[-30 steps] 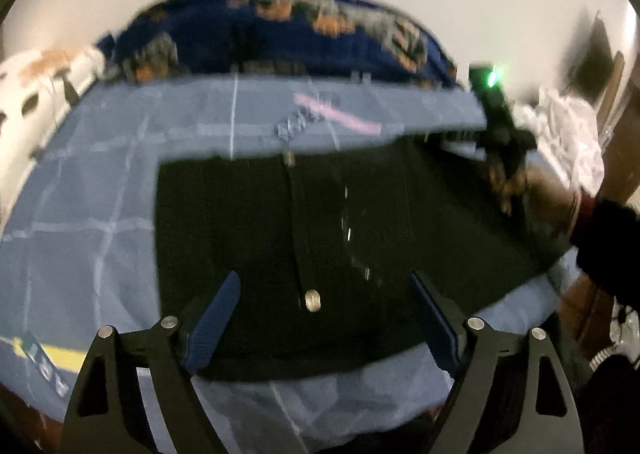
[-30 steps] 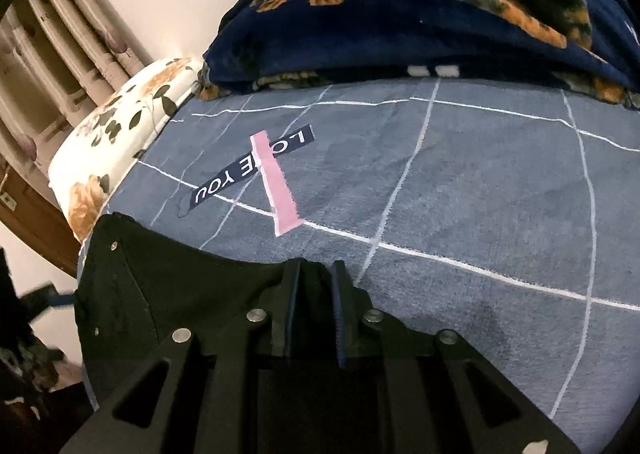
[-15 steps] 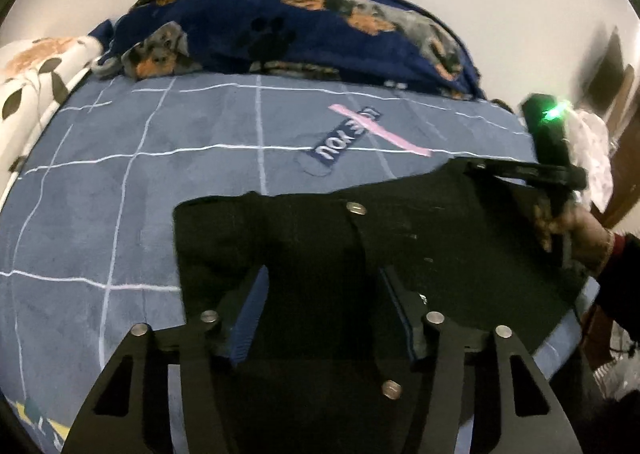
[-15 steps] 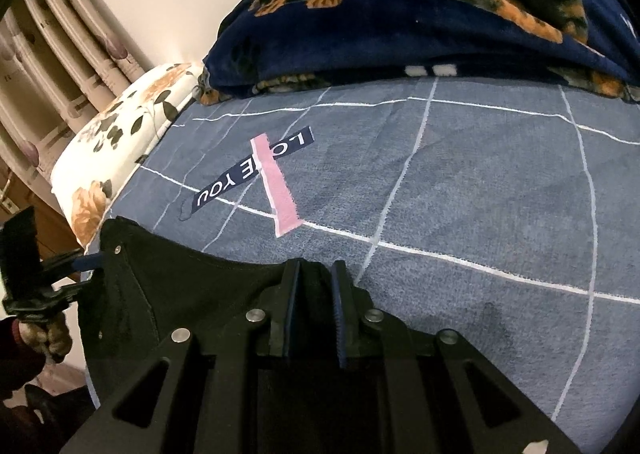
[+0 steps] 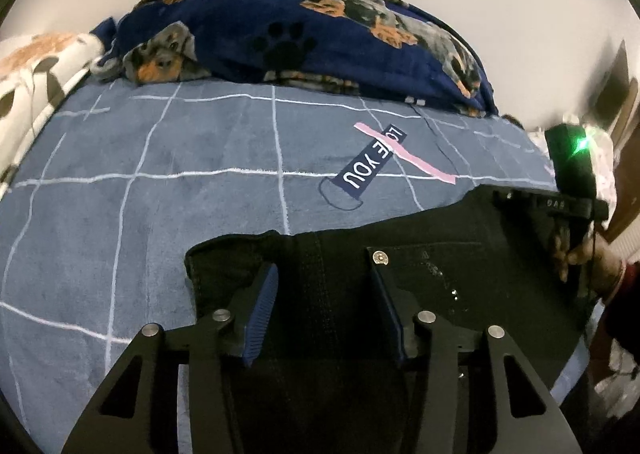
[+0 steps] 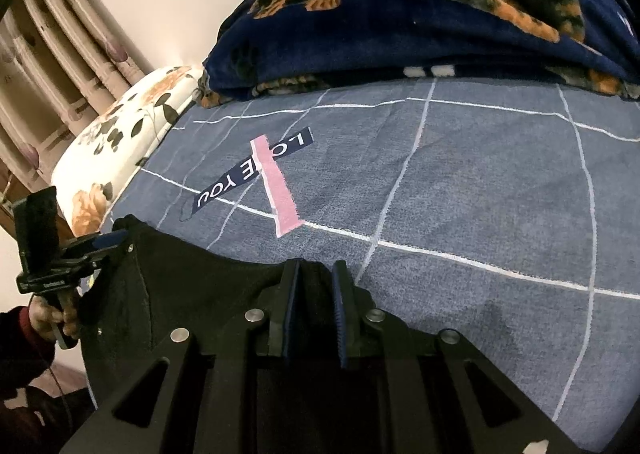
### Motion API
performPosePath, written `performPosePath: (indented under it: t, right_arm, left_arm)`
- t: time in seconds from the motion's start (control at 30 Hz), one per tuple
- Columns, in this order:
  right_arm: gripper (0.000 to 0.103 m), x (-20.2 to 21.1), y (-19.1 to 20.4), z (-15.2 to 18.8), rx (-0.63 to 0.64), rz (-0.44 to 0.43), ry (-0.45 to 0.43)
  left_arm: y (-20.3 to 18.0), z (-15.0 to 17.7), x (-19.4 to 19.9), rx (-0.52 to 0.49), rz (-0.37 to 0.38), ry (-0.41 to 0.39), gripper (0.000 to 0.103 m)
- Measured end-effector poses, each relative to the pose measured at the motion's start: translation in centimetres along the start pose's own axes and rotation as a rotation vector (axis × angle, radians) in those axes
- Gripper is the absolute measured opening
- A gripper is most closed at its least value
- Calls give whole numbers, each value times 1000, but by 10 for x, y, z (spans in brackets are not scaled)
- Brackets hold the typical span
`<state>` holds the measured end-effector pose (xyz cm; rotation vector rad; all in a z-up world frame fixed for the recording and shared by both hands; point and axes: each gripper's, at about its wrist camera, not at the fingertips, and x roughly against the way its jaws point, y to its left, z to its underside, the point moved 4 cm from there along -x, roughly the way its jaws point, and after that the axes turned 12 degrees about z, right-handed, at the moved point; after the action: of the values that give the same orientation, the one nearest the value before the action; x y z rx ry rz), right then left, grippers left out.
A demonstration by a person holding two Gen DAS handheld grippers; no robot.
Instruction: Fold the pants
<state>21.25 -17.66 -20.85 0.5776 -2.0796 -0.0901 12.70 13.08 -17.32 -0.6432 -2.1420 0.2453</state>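
Note:
Black pants [image 5: 440, 254] lie on the blue checked bed sheet, waistband edge toward the far side. My left gripper [image 5: 324, 286] straddles the waistband near a belt loop; its jaws stand apart around the cloth, fingers [image 5: 262, 302] not pressed together. My right gripper [image 6: 316, 282] is shut on the pants' edge [image 6: 200, 286] at the other end. The right gripper also shows in the left wrist view [image 5: 568, 198], and the left gripper in the right wrist view [image 6: 100, 246].
A navy dog-print blanket [image 5: 304, 38] is heaped at the head of the bed. A floral pillow [image 6: 120, 150] lies at the side, curtains behind it. The sheet [image 5: 160, 174] bears a "LOVE YOU" print [image 5: 372, 162].
My left gripper has moved forward and down onto the waistband, jaws narrowing around the cloth. The right gripper has held still, shut on the pants.

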Motion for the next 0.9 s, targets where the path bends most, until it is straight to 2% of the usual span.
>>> performPosePath:
  t: [0.13,0.23,0.3,0.33,0.37,0.43,0.5,0.63,0.7,0.8,0.83,0.9]
  right_arm:
    - [13,-1,-3,-2,-22,-24,10]
    - [16,-3,-11,-3,-70,-84,38]
    - [24,-2,-21,-3,-132,-141,62]
    - [32,1,-28,-2,-167,-146,69]
    - [42,8,-36,0,-199,-145,63]
    - [50,25,-51,6,-238,-96,39]
    - [52,47,-74,21,-300,-70,26]
    - [51,115,-121,80,-444,-57,-21]
    - [57,143,-136,113,-498,-61,-31]
    - [57,187,-158,176,-568,9,-33]
    - [53,202,-167,196,-595,38,-46]
    - [54,239,-186,235,-691,88,-99]
  left_arm:
    - [3,1,0,-1,20,-18,50]
    - [1,4,0,-36,15,-29,50]
    - [2,5,1,-34,20,-37,50]
    - [2,5,1,-33,21,-37,50]
    - [1,6,1,-38,20,-39,50]
    - [1,7,0,-49,20,-49,50]
    - [1,7,1,-48,22,-53,50]
    - [1,8,1,-52,27,-60,50]
    - [1,9,1,-51,28,-62,50]
    - [1,9,1,-54,25,-61,50]
    - [1,9,1,-56,23,-62,50]
    - [0,9,1,-59,21,-65,50]
